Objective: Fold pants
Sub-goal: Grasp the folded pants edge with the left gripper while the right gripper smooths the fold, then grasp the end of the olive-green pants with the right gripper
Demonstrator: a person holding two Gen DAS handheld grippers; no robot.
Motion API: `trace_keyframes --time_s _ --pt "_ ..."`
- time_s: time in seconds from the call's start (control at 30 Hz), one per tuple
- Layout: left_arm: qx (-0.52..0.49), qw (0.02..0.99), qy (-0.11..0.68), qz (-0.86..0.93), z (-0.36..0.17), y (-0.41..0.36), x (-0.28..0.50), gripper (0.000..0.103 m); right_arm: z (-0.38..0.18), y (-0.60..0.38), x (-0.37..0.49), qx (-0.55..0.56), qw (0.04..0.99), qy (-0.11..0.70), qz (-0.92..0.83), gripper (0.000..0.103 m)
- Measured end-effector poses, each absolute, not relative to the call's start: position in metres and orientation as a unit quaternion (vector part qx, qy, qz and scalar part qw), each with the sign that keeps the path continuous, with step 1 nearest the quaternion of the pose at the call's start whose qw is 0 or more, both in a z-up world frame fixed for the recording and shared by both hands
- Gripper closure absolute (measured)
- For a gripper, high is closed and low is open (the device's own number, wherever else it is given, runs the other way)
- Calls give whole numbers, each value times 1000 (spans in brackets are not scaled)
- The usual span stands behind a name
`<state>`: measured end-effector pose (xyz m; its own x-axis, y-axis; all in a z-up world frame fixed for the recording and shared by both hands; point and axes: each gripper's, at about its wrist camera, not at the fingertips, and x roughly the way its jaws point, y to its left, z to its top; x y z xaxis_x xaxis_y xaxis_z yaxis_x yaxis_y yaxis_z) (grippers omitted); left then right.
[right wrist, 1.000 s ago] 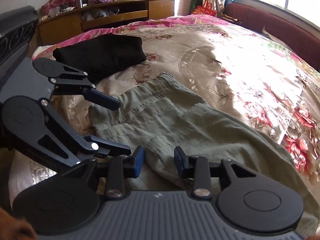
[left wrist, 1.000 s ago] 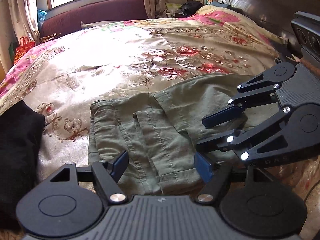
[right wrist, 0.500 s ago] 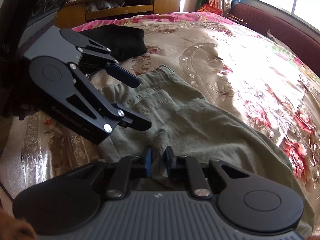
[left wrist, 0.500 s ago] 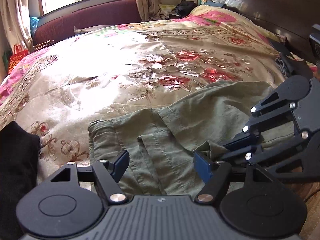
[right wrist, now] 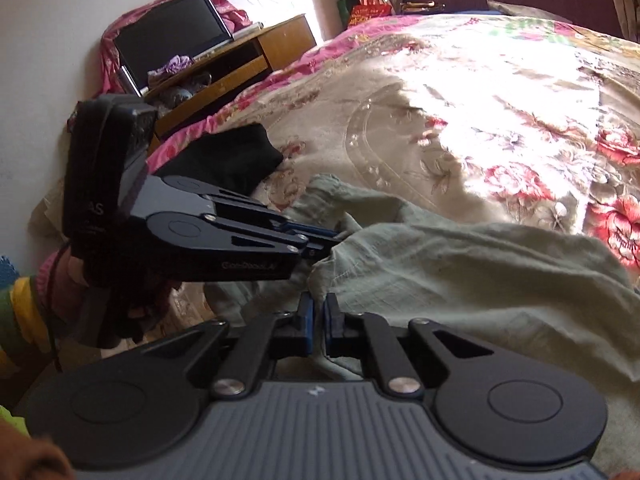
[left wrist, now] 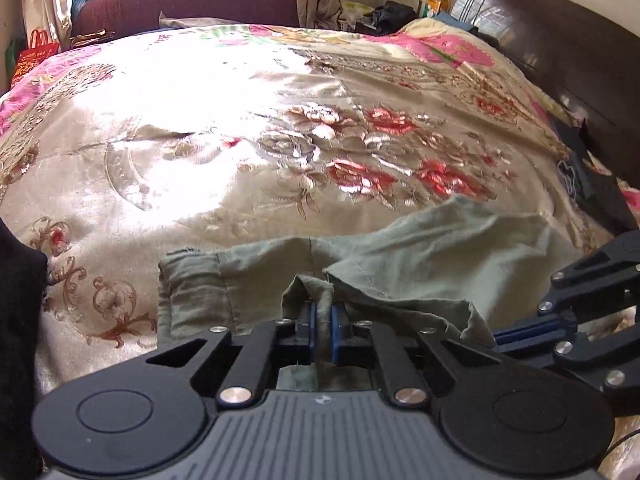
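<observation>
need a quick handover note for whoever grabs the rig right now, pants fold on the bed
Left gripper: shut on a bunched edge of the green pants.
Right gripper: shut on the near edge of the same pants, just beside the left one.
Pants: spread rumpled over the floral bedspread, legs running off to the right in the left wrist view. A black garment lies on the bed beyond the left gripper.
Done: both grips taken on the near edge.
Left: no fold made yet; probably lift and carry the held edge across, then flatten.
</observation>
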<state>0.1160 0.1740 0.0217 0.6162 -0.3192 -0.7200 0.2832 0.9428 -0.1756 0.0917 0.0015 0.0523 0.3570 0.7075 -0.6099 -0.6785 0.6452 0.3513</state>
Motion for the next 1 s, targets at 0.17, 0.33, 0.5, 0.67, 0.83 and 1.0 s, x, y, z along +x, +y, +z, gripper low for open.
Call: trace_keyframes --time_s 0.17,0.33,0.5,0.67,0.83,1.0 --pt "-35 912 381 -147 31 190 121 81 65 17 87 34 836 337 432 97" --pt "-65 896 418 -133 9 213 115 81 36 41 86 26 836 341 430 97" --pt "-101 893 418 -130 6 233 101 79 23 64 65 -31 828 328 453 97" --pt "-46 911 398 -99 19 231 92 64 14 86 58 -78 827 315 458 96" --pt "-17 926 368 -84 34 225 82 55 8 75 59 -84 824 342 443 73" --pt "19 935 337 -106 50 195 69 51 35 1 58 -10 850 352 393 71"
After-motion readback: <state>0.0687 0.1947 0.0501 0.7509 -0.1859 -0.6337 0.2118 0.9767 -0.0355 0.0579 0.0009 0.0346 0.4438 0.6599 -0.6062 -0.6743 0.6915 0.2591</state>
